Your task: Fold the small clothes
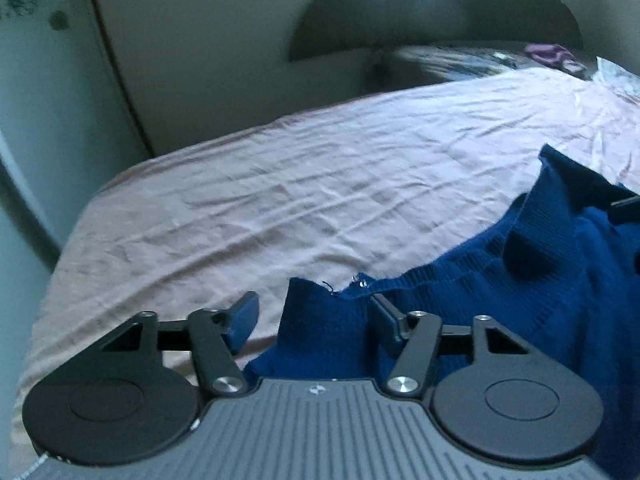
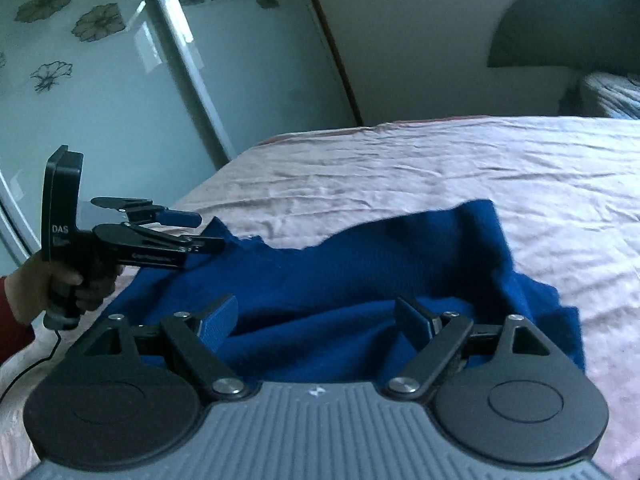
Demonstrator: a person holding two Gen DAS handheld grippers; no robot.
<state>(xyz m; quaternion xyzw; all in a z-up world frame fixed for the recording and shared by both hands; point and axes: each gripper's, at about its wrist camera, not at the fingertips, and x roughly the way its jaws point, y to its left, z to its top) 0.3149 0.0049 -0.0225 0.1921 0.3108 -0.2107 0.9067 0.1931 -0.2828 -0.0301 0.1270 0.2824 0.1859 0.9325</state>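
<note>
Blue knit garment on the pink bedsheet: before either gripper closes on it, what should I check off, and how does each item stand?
1. Left gripper open: ok, fingers spread wide.
2. Right gripper open: ok, fingers spread wide.
3. Dark blue knit garment edge between the left fingers: ok, a raised corner stands in the gap.
4. Fabric between the right fingers: cannot tell; the cloth lies beyond them, depth unclear.
5. Garment lying flat: not ok, it is bunched and partly folded over itself.
6. Wrinkled pink bedsheet free beyond the garment for folding: ok; purple clothes lie far off near the head of the bed.
</note>
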